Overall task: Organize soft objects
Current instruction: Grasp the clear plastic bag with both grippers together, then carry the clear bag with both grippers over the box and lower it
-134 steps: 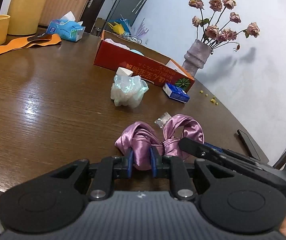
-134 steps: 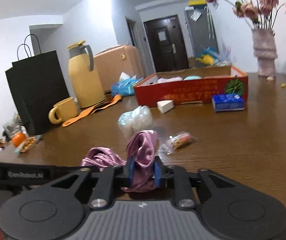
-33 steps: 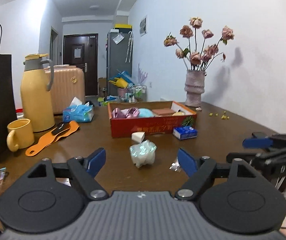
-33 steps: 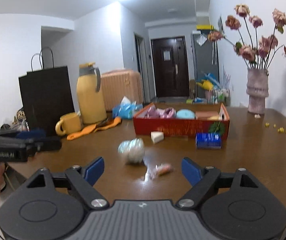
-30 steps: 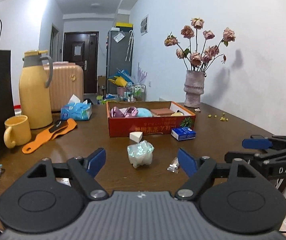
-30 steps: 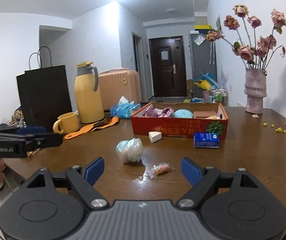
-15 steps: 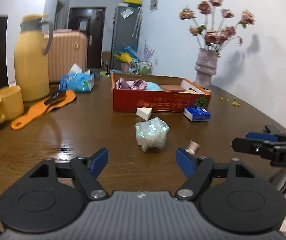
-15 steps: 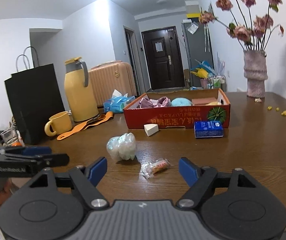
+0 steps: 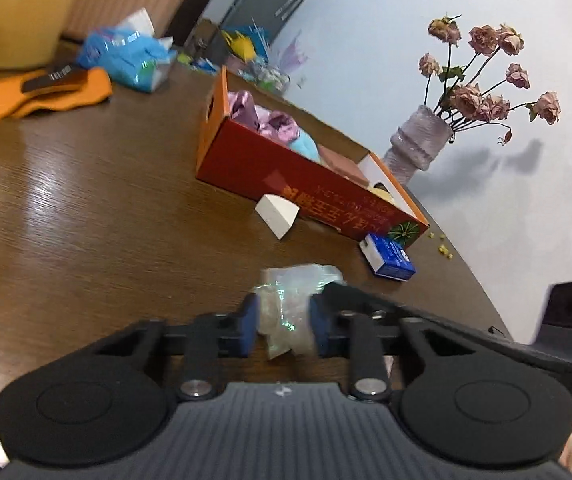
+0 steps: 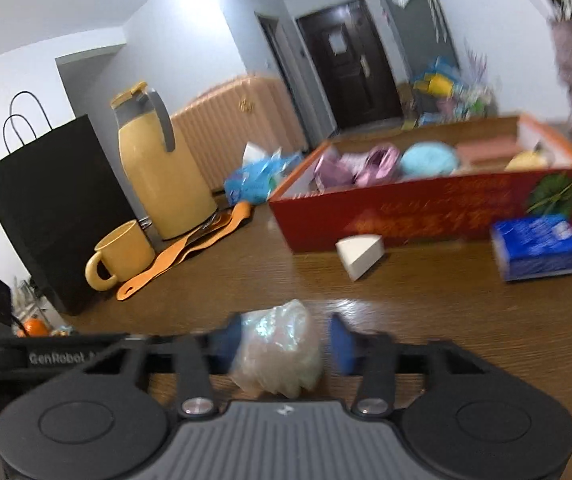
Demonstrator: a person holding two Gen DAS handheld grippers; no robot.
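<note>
We see our left hand-held gripper (image 9: 282,328) tilted low over the brown wooden table (image 9: 86,200), its blue pads (image 9: 248,330) pressed against a crumpled iridescent plastic bundle (image 9: 290,312), gripping it. Our right hand-held gripper (image 10: 286,344) reaches in level from the other side with its pads around the same bundle (image 10: 278,348); the left one touches, the right stands slightly off, blurred. Beyond lie a white wedge sponge (image 10: 360,256), a blue tissue packet (image 10: 538,246) and a red cardboard box (image 10: 426,208) holding pink satin scrunchies (image 10: 366,166). "GenRobot" reads on the left tool's side.
</note>
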